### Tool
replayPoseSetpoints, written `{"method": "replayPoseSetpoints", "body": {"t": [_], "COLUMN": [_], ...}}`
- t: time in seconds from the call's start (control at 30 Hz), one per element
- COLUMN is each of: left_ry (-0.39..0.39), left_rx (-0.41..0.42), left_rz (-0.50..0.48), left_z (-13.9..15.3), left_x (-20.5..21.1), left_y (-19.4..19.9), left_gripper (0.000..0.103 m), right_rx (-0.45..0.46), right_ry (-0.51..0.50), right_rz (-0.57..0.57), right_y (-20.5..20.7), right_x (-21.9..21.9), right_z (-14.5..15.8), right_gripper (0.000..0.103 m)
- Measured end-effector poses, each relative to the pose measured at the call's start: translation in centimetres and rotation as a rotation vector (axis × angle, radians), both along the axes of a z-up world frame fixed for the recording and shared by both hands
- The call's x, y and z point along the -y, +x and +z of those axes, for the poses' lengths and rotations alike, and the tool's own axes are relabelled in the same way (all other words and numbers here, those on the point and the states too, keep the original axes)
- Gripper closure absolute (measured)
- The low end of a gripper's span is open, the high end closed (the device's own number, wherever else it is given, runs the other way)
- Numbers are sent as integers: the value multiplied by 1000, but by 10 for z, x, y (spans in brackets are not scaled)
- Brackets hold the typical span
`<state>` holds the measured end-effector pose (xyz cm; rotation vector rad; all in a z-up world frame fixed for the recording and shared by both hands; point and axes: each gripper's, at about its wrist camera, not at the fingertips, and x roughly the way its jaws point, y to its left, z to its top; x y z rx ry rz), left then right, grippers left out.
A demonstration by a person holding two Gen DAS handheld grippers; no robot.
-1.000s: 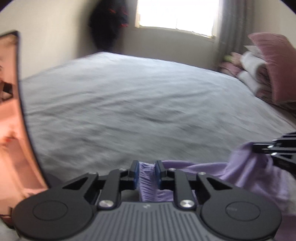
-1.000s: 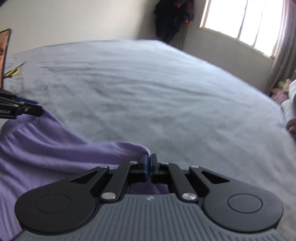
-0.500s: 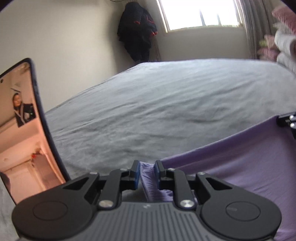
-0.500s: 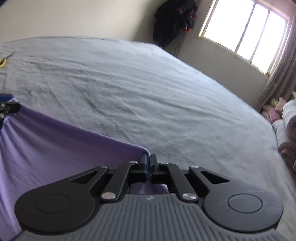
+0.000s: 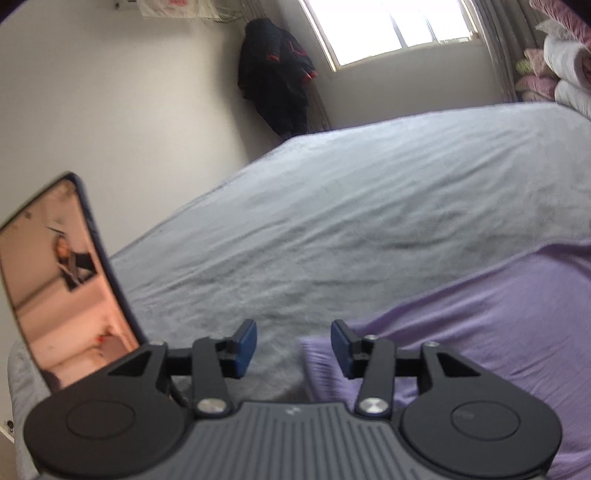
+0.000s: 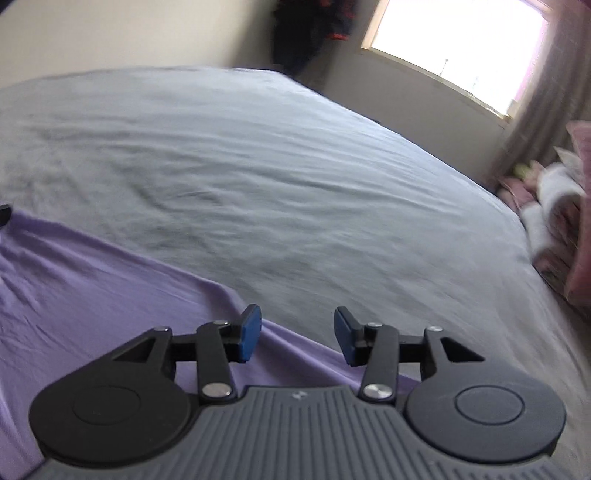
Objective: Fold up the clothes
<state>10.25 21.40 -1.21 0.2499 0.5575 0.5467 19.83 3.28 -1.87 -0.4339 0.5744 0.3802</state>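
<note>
We see both tongs letting go: the left gripper and right gripper, which pinched the lilac garment a moment ago, now have jaws opening with pads clear of the cloth. The garment lies spread on the near side of the grey bed, its edge under both grippers.

Left wrist view: low and close over the grey bed, tilted, facing the far corner with the dark jacket and window. Right wrist view: equally low, further right, facing the same window. Shared: bed, purple garment, jacket, window, pillow stack.
</note>
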Motion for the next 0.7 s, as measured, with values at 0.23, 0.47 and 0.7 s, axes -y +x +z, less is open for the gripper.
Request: {"method": "replayPoseSetpoints", "body": {"t": [0.23, 0.47, 0.7], "left_ry": [-31, -140, -226], "left_rx": [25, 7, -45], "left_rz": [-63, -143, -244], "left_z": [14, 21, 18], "left_x": [15, 33, 62], "left_y": [-12, -16, -17], "left_gripper": [50, 49, 49], "right_rx": [-41, -133, -222], "right_ry": [59, 138, 251], "right_rz": [-220, -430, -511], "right_y": [-14, -41, -59], "right_x": [99, 162, 175], "right_z": [30, 50, 53], "right_gripper": [56, 55, 55]}}
